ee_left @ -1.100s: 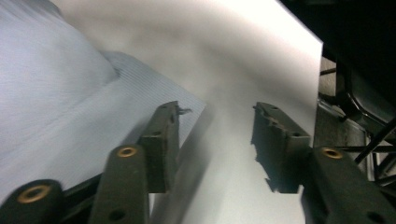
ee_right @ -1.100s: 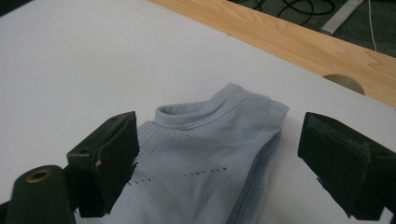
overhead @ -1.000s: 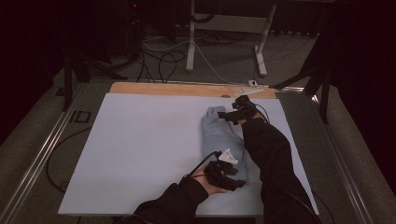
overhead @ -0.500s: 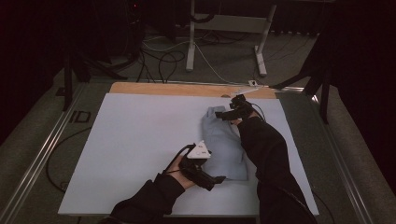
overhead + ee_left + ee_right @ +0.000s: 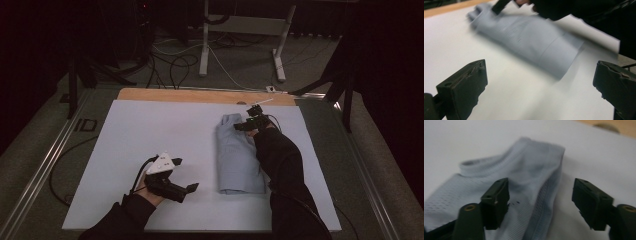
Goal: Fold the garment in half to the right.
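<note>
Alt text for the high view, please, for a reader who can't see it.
A folded light blue garment lies on a white table, seen from above. The right gripper sits over the garment's far end with its jaws apart, while the left gripper is held open above bare table to the garment's left. Dark sleeves enter from the bottom edge.

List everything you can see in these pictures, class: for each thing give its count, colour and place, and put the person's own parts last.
Folded garment: one, pale blue, right of centre on the sheet.
Sheet: one, white, covering the table top.
Table: one, wooden edge showing at the far side.
Stand: one, white, on the floor beyond the table.
Cables: several, black and white, on the floor.
Left gripper: one, black, open, over the bare sheet, left of the garment.
Right gripper: one, black, open, at the garment's far end.
Sleeves: two, black.
</note>
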Available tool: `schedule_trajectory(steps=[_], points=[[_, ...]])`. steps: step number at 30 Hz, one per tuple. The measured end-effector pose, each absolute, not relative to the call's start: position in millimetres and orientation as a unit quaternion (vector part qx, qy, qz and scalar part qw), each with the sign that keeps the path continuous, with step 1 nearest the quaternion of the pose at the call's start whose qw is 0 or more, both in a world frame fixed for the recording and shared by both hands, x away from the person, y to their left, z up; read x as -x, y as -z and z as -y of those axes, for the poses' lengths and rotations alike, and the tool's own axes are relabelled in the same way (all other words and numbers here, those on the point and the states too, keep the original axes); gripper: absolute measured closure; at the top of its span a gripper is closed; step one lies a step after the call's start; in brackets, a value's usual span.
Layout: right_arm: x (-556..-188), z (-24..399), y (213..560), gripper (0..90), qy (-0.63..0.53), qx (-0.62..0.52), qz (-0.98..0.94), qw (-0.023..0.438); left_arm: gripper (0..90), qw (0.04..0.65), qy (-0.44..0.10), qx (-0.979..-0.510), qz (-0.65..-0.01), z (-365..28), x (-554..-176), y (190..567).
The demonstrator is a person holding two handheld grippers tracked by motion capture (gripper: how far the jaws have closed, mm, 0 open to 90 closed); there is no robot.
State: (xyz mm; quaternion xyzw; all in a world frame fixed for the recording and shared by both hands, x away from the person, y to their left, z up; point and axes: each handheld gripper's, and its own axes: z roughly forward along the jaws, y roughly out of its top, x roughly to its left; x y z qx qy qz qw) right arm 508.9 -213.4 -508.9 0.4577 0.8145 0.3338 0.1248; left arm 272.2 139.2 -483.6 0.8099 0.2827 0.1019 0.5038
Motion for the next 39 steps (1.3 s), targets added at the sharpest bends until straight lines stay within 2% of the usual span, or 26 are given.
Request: schedule_trajectory(steps=[8,12,15,16,26,39], points=[[-511,212,519,43.7,-0.317,-0.468,-0.818,0.108,0.3,0.497,-0.112,-0.806,-0.301,-164,-267,499],[-508,209,517,63.9,-0.315,-0.447,-0.831,0.103,0.3,0.503,-0.115,-0.796,-0.318,-176,-266,505],[-506,205,514,83.1,-0.309,-0.439,-0.836,0.116,0.3,0.506,-0.115,-0.791,-0.325,-180,-264,509],[-506,205,513,85.5,-0.313,-0.438,-0.835,0.113,0.3,0.505,-0.117,-0.791,-0.326,-181,-263,510],[-498,199,487,87.0,-0.381,-0.398,-0.819,0.16,0.3,0.504,-0.143,-0.783,-0.335,-189,-261,513],[-510,198,507,86.9,-0.36,-0.429,-0.817,0.139,0.3,0.512,-0.164,-0.773,-0.337,-192,-260,513]])
